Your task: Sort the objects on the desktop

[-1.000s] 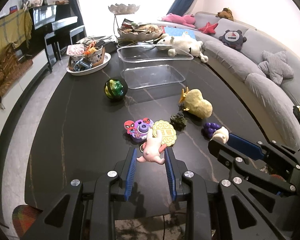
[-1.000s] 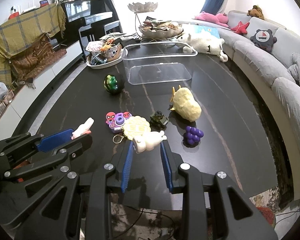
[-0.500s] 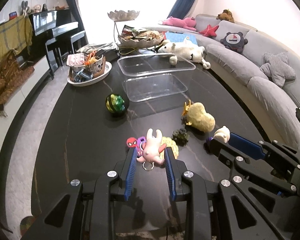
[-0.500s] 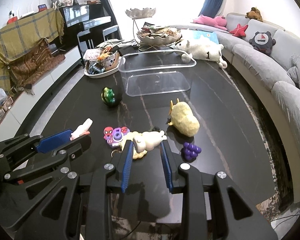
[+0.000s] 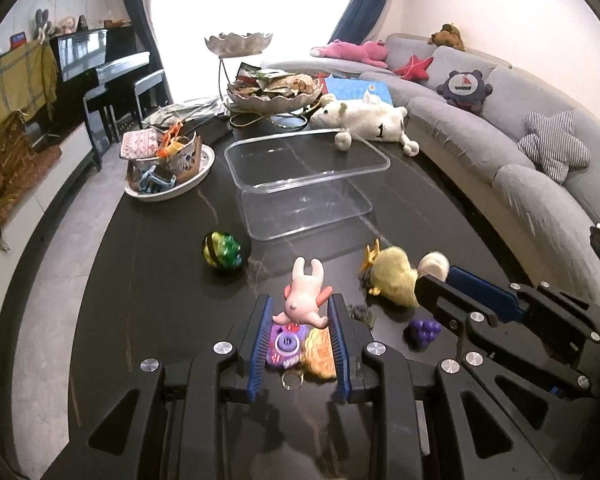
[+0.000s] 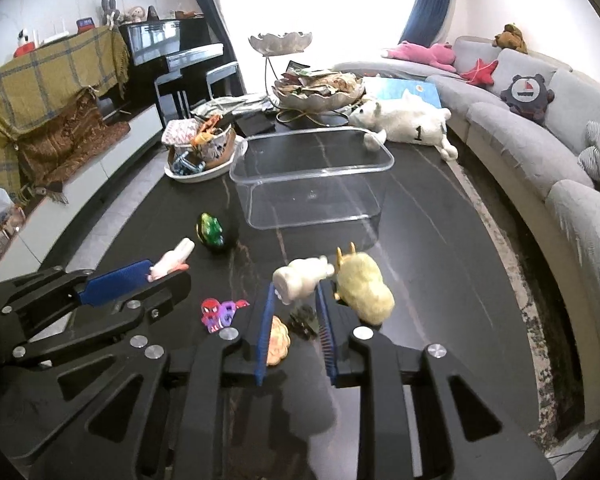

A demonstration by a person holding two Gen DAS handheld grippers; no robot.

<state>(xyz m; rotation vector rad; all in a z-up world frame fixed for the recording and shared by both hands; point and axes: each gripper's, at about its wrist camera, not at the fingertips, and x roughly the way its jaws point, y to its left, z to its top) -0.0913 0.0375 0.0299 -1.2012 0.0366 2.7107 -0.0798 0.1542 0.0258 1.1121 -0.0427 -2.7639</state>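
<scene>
My left gripper (image 5: 300, 312) is shut on a pink rabbit toy (image 5: 305, 296), held above the dark table; the toy also shows in the right wrist view (image 6: 172, 261). My right gripper (image 6: 296, 300) is shut on a white animal toy (image 6: 302, 278), whose end shows in the left wrist view (image 5: 434, 265). An open clear plastic bin (image 5: 306, 184) (image 6: 312, 178) stands ahead of both. On the table lie a green-gold ball (image 5: 223, 250), a yellow plush (image 6: 364, 288), purple grapes (image 5: 424, 330), a purple Spider-Man toy (image 6: 220, 312), a yellow cookie-shaped toy (image 6: 279, 340) and a small dark tank (image 6: 305, 320).
A white dish of clutter (image 5: 168, 160) sits at the far left. A tiered silver bowl stand (image 5: 274, 92) and a white plush lamb (image 5: 374, 122) lie behind the bin. A grey sofa (image 5: 540, 168) curves along the table's right edge.
Both grippers have lifted and moved forward towards the bin with their toys still held. The toys on the table now sit lower in view, under the fingers.
</scene>
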